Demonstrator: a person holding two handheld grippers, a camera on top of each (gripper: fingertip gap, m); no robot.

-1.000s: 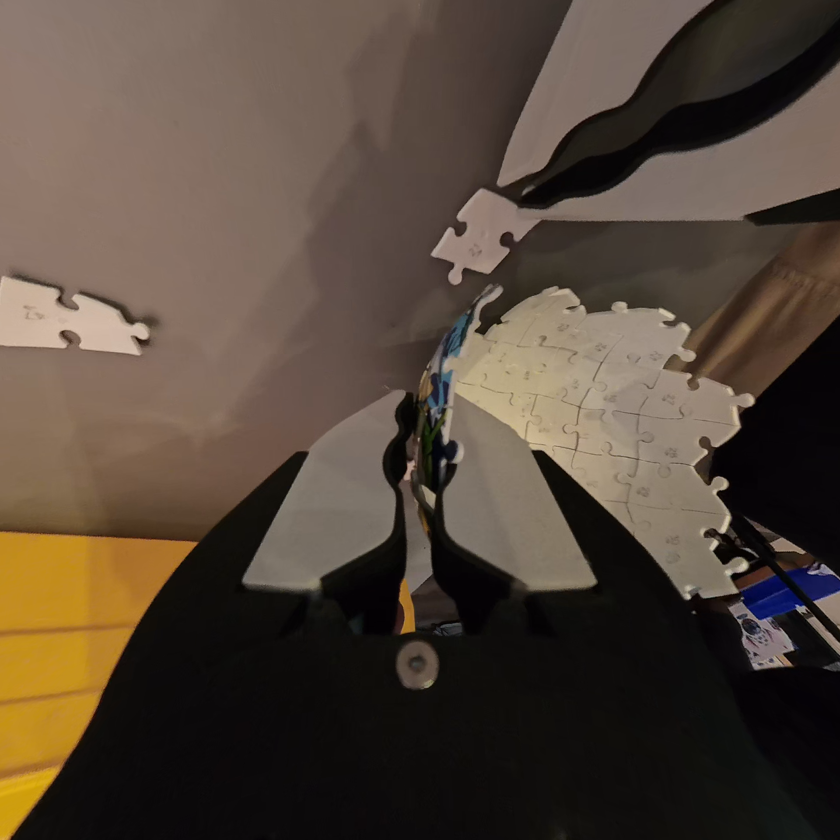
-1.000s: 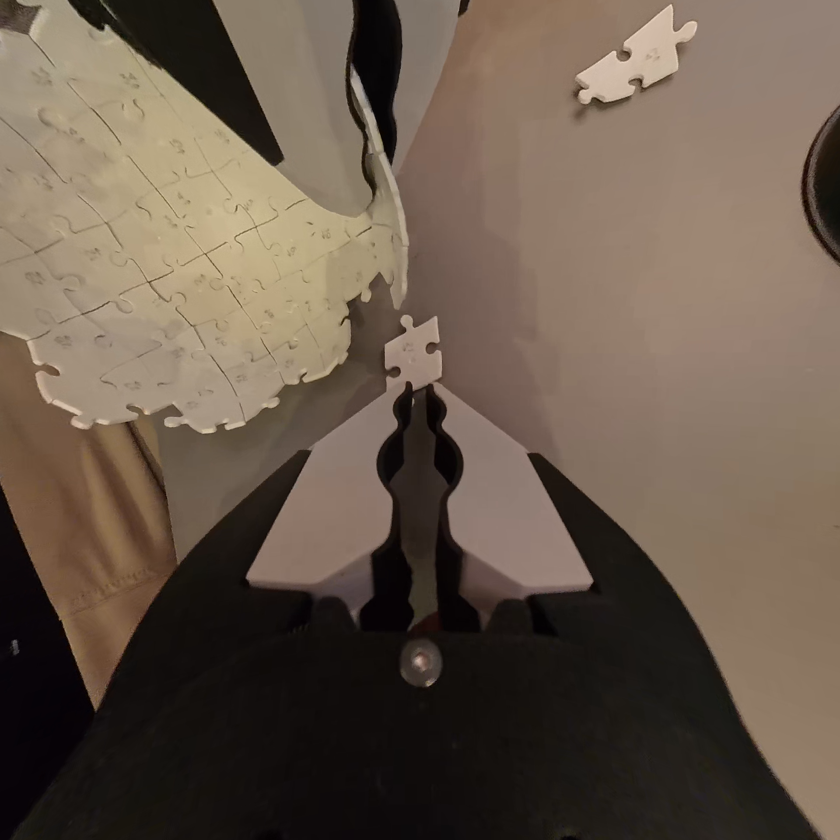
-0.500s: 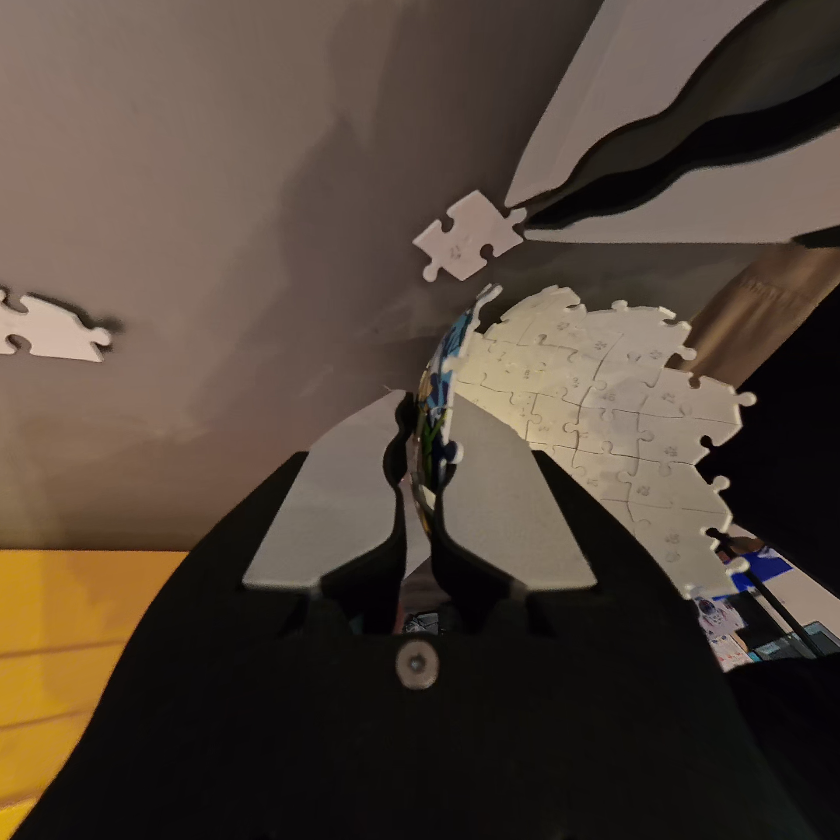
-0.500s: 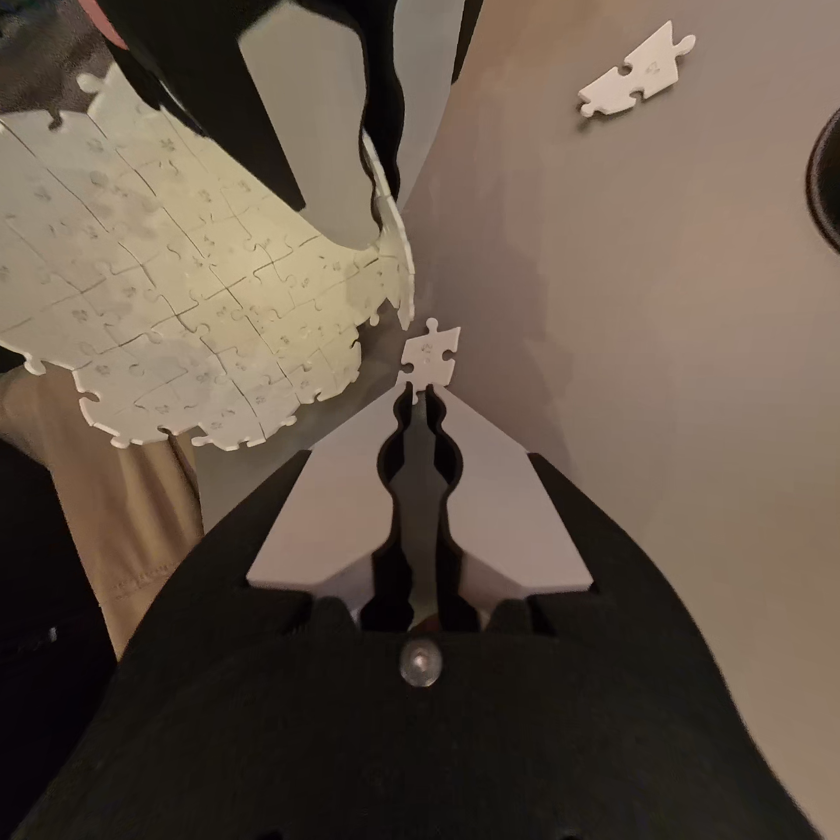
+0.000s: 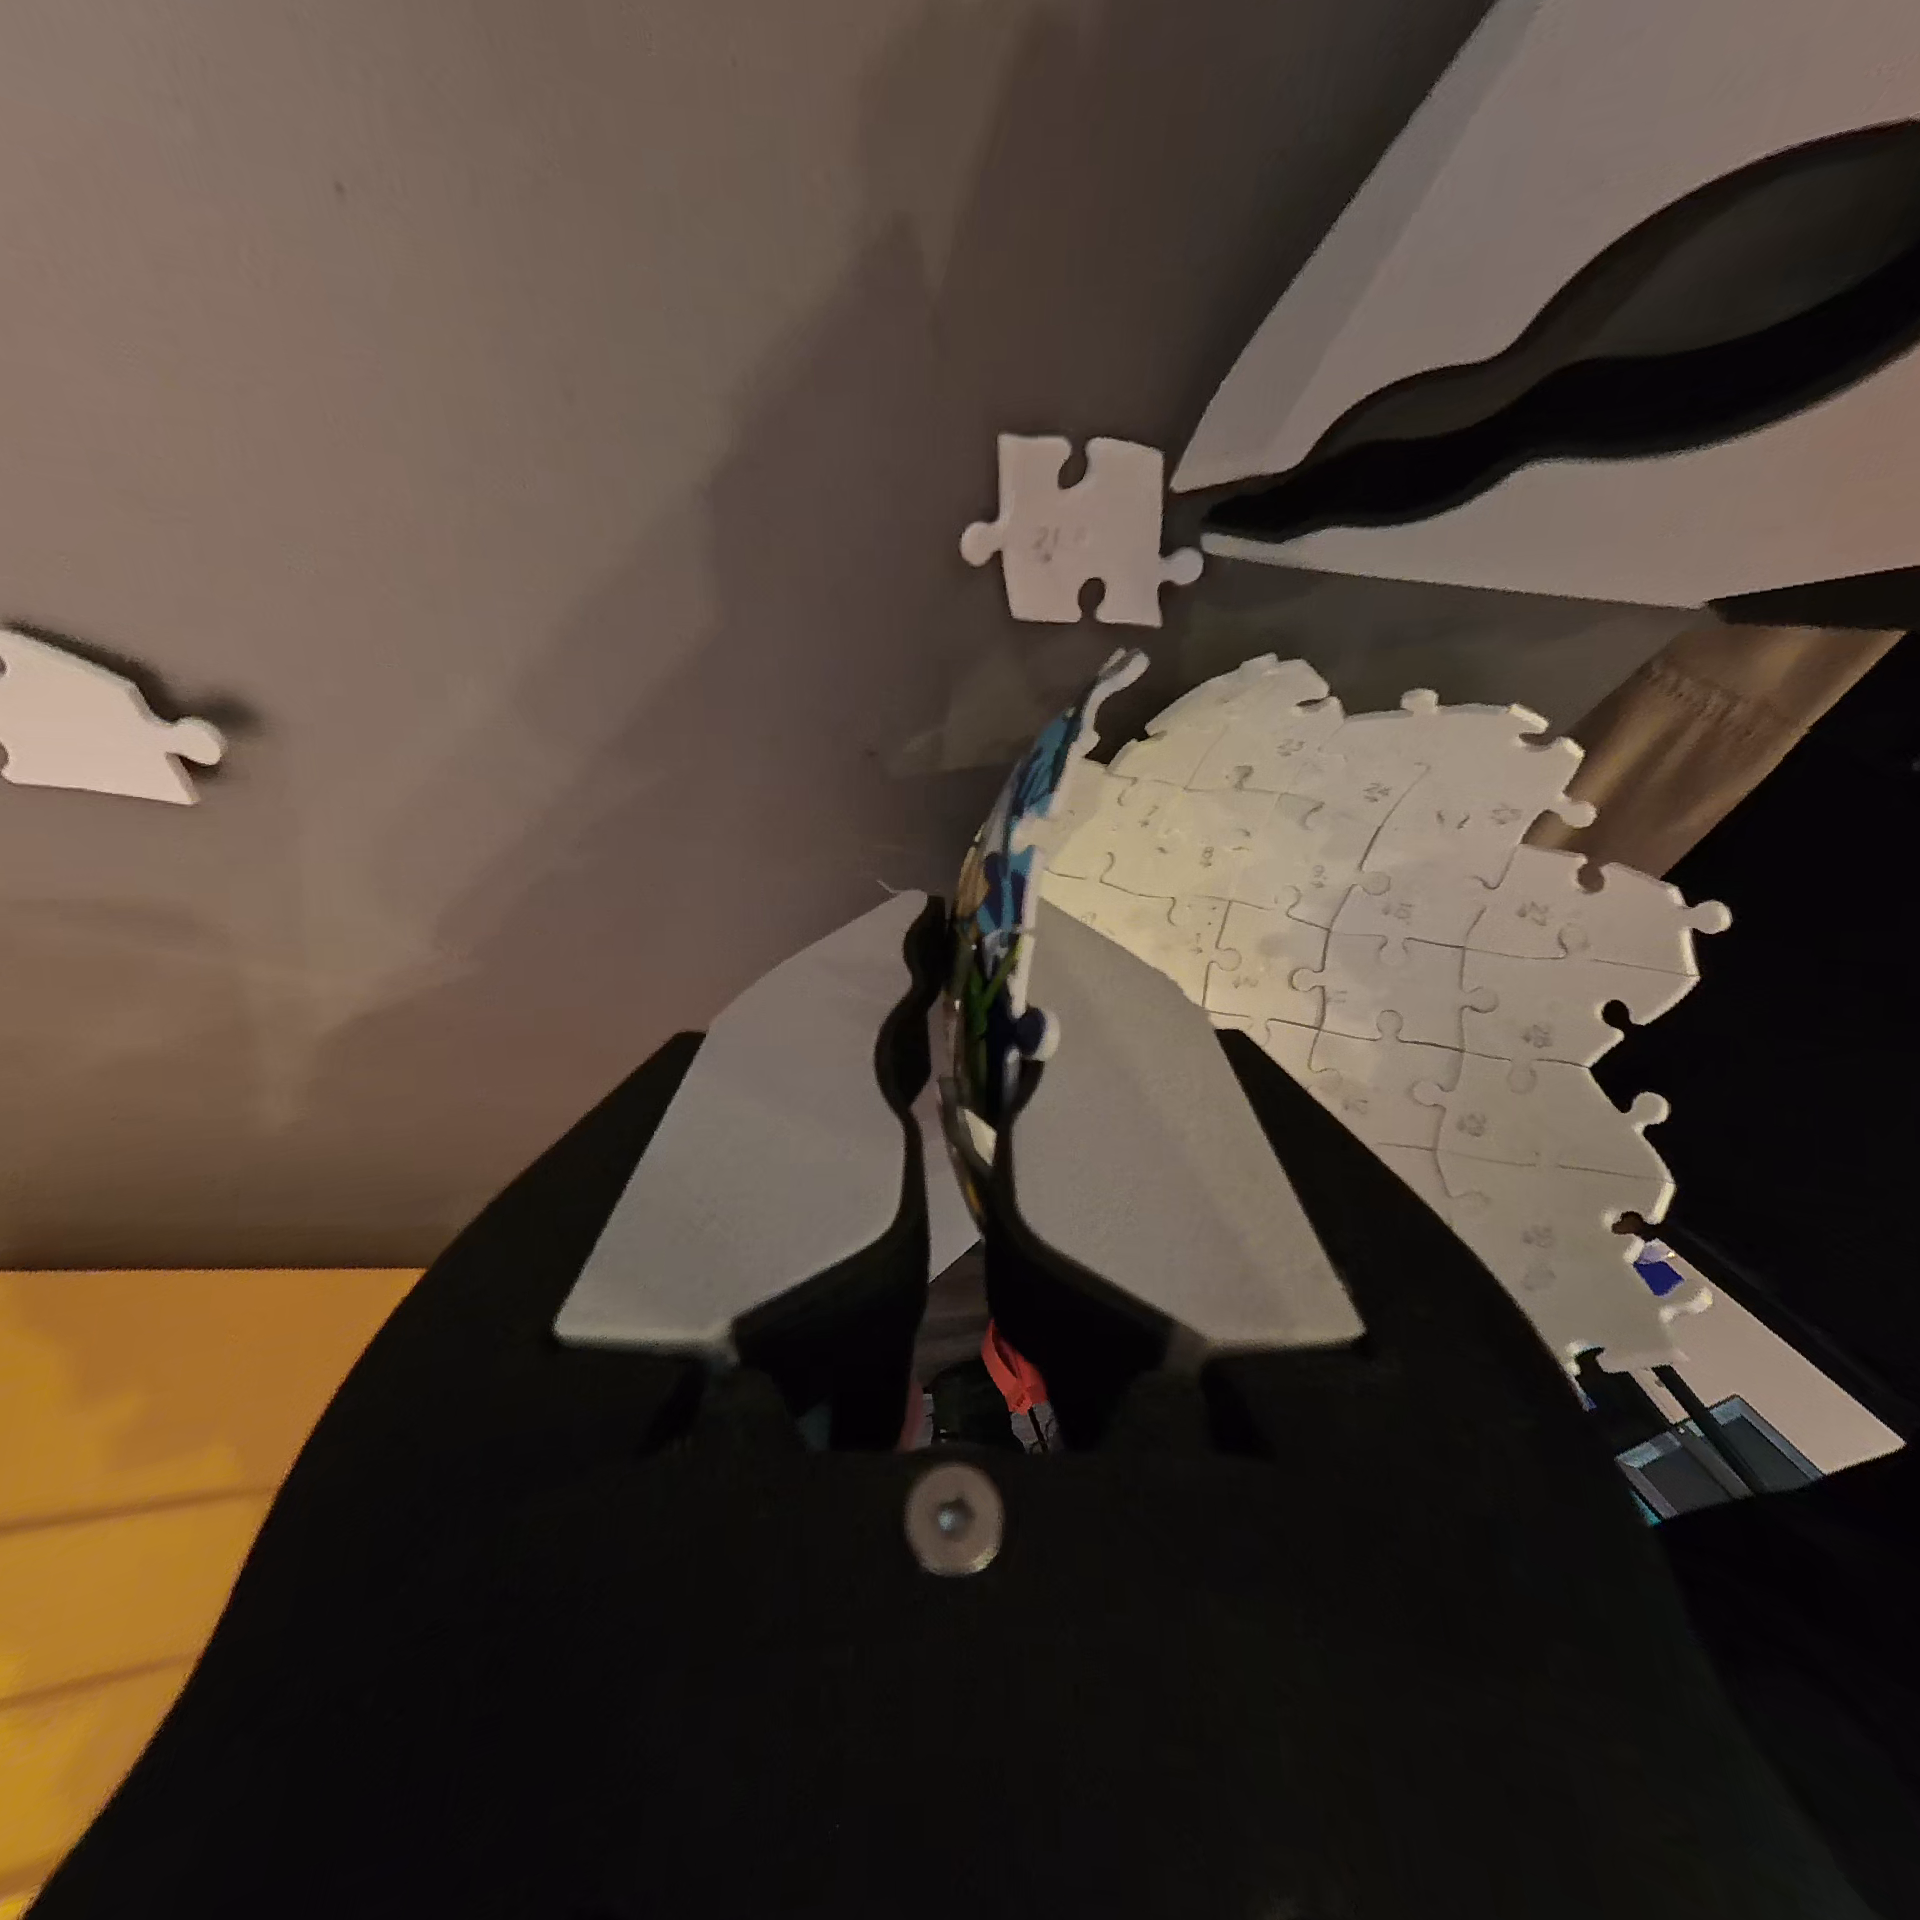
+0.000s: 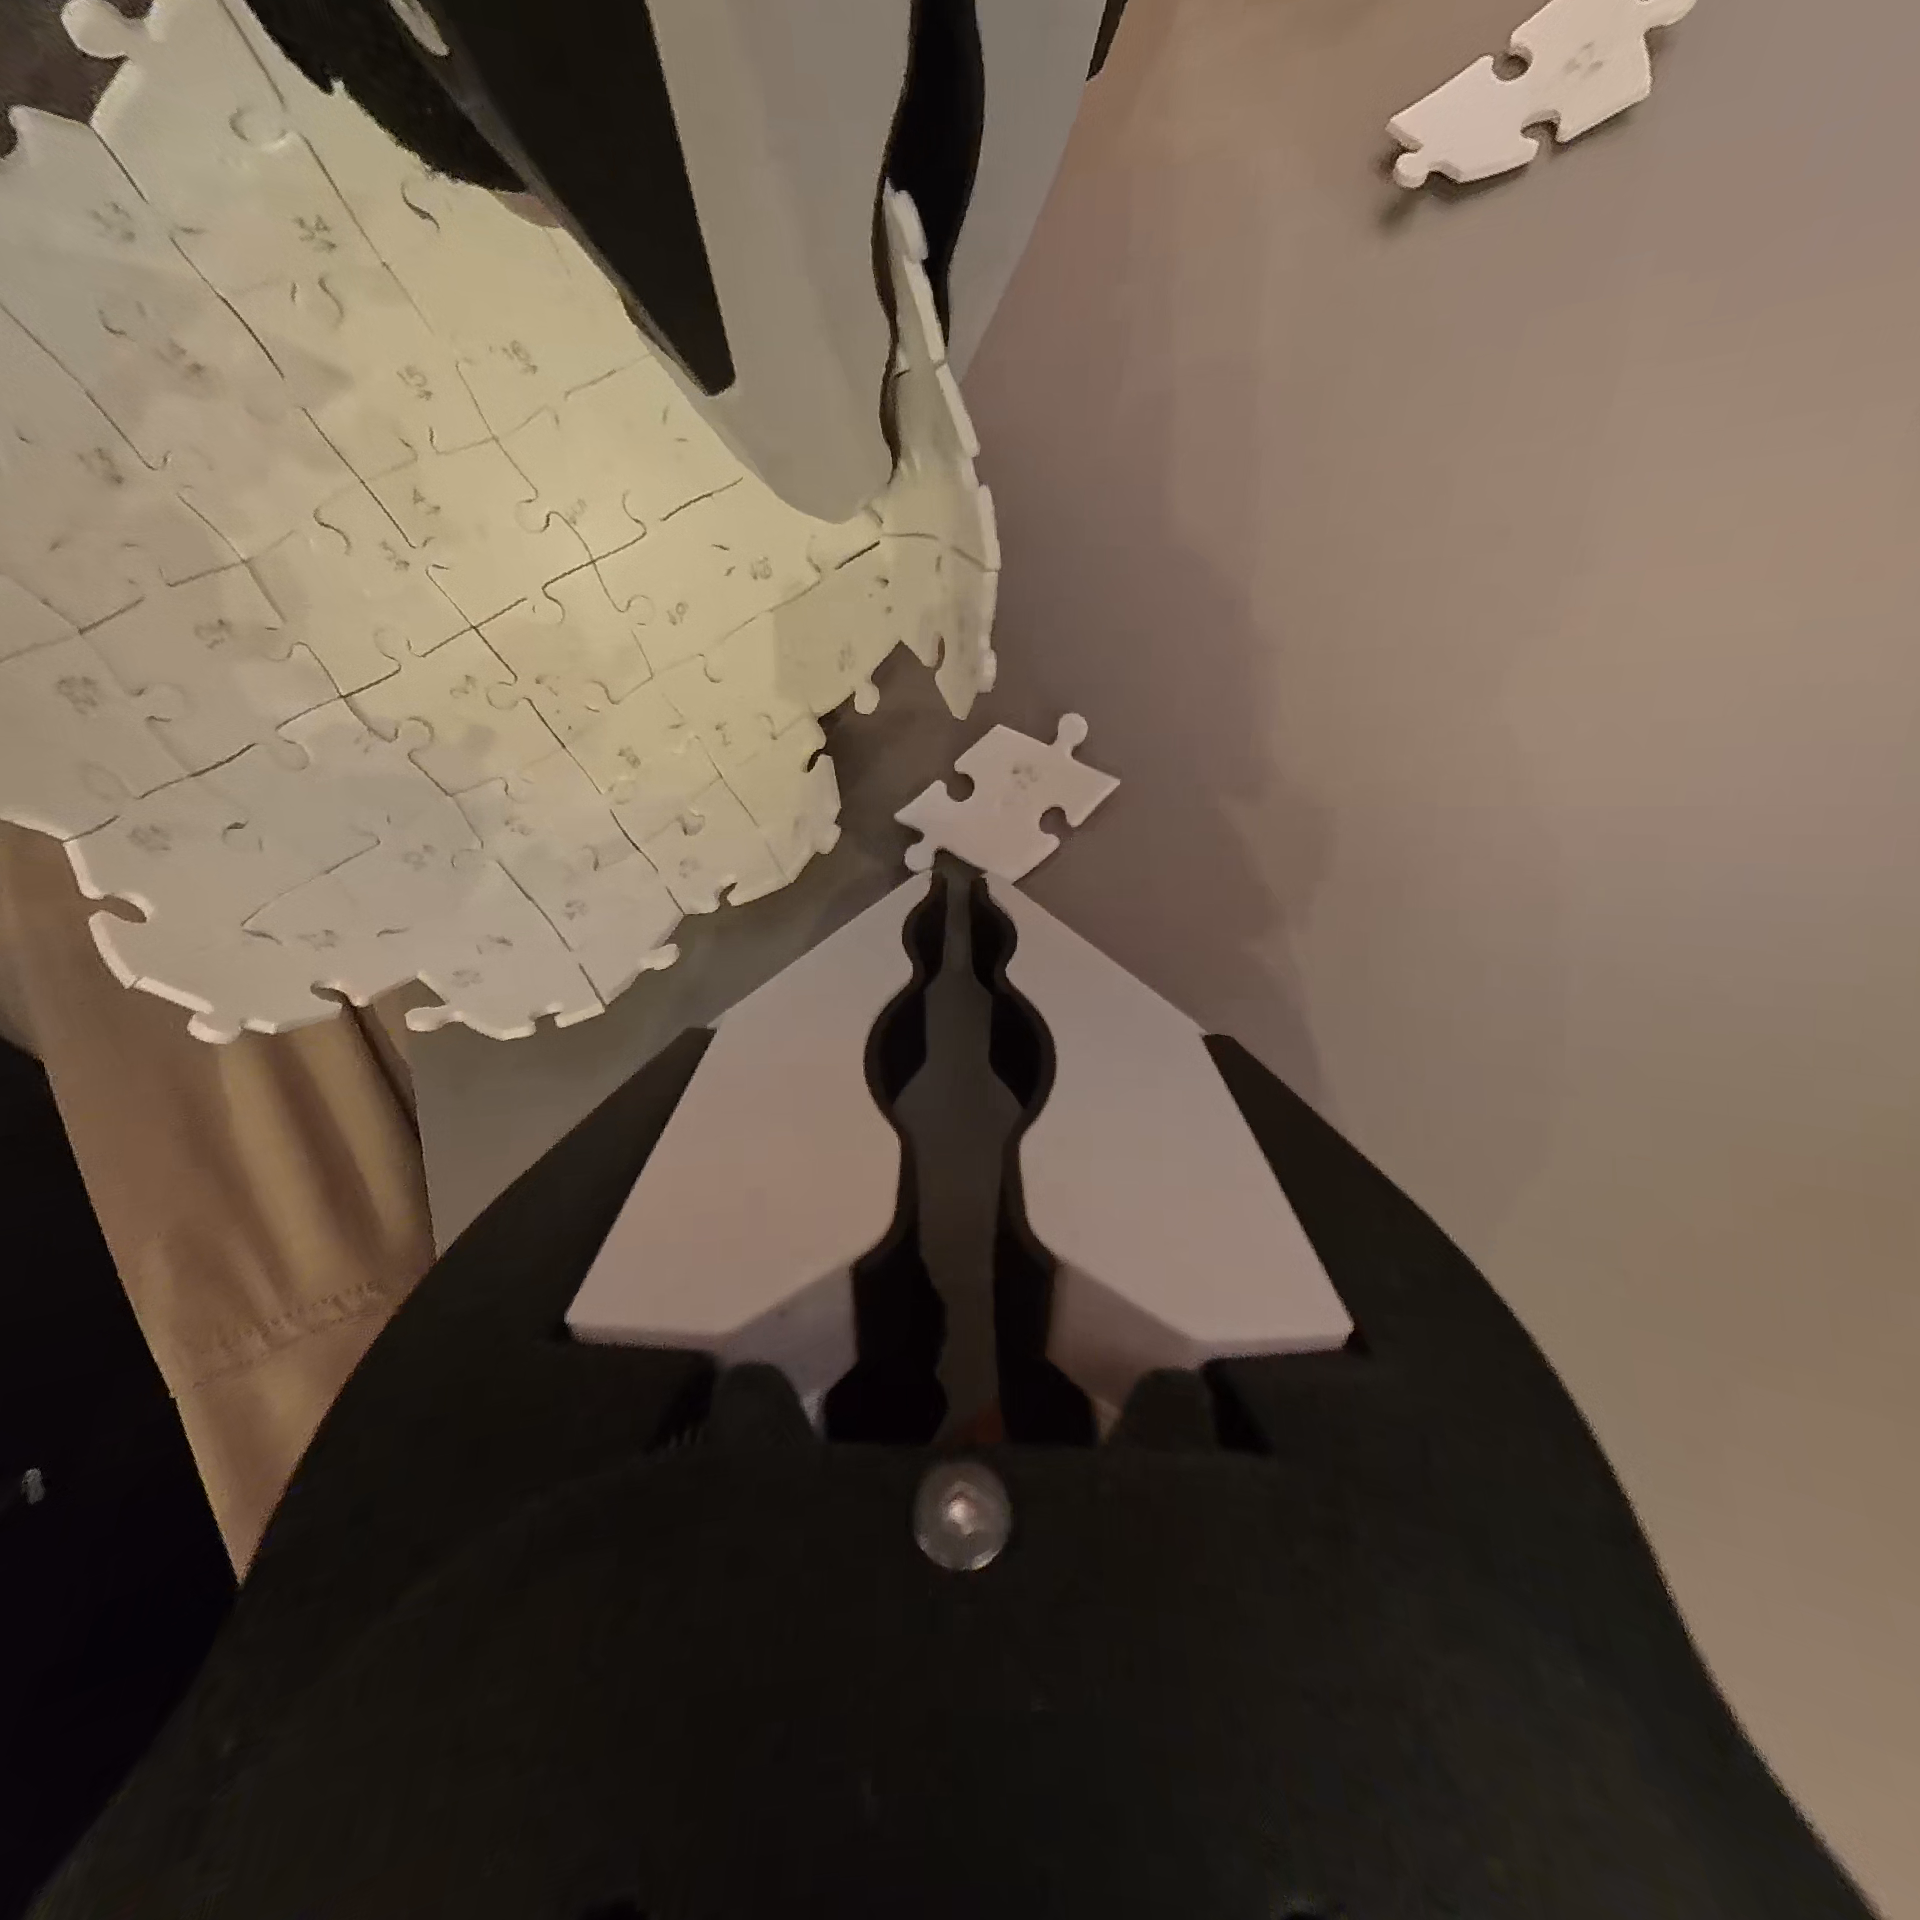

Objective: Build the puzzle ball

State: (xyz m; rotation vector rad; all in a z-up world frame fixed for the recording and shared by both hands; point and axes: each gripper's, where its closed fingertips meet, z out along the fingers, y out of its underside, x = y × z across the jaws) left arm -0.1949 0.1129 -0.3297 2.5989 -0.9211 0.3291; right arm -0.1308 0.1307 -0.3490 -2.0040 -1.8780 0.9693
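My left gripper [image 5: 971,914] is shut on the rim of the half-built puzzle ball [image 5: 1382,966], a curved shell with a white numbered inside and a coloured outside, held up in the air. My right gripper [image 6: 951,878] is shut on the corner of a single white puzzle piece [image 6: 1013,795], held just off the shell's jagged edge [image 6: 894,675]. In the left wrist view the right gripper [image 5: 1195,520] comes in from the upper right with the same piece [image 5: 1081,540] above the shell. In the right wrist view the shell [image 6: 416,582] fills the upper left.
A joined pair of white pieces [image 6: 1527,94] lies on the grey table [image 6: 1455,727] at the far right; it also shows in the left wrist view [image 5: 94,717]. A yellow surface [image 5: 156,1507] lies below the table edge. Beige cloth [image 6: 260,1195] is at the left. Tip to tip, the grippers are about 7 cm apart.
The single piece has turned in my right gripper and come closer to the shell's edge. The shell has shifted and looms larger in the right wrist view.
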